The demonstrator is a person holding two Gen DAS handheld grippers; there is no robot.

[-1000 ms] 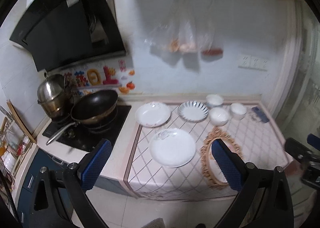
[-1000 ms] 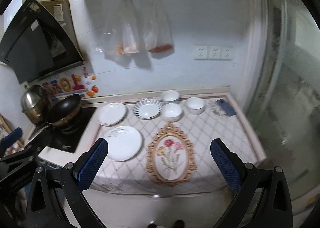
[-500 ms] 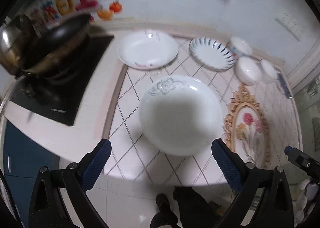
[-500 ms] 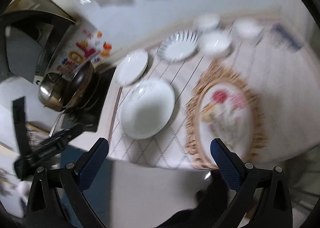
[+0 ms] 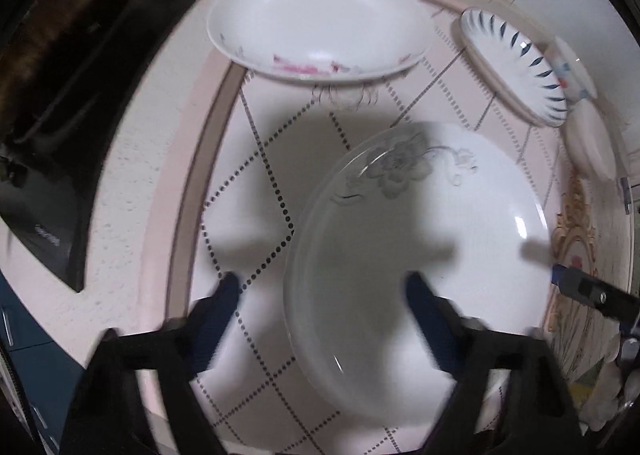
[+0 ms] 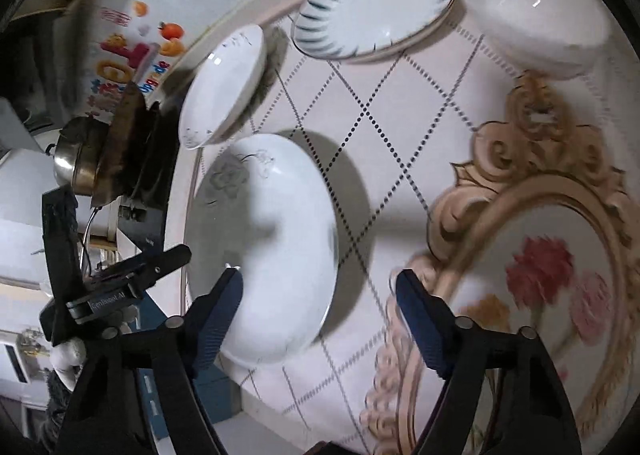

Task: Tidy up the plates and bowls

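Note:
A large white plate with a grey flower (image 5: 416,239) lies near the counter's front edge; it also shows in the right wrist view (image 6: 264,251). My left gripper (image 5: 324,291) is open just above its left rim. My right gripper (image 6: 320,291) is open over its right rim. Behind it lie a white plate with pink marks (image 5: 316,19), a blue-striped plate (image 5: 516,63) and white bowls (image 5: 588,135). In the right wrist view the pink-marked plate (image 6: 224,87), the striped plate (image 6: 376,7) and a white bowl (image 6: 536,11) show too.
A black hob (image 5: 60,103) with a wok and a steel pot (image 6: 76,159) stands at the left. A gold-framed flower mat (image 6: 552,287) lies to the right of the large plate. The counter's front edge runs close below both grippers.
Both grippers have dropped from a high, far view of the whole counter to close above the large flowered plate, one at each side. Both stay open.

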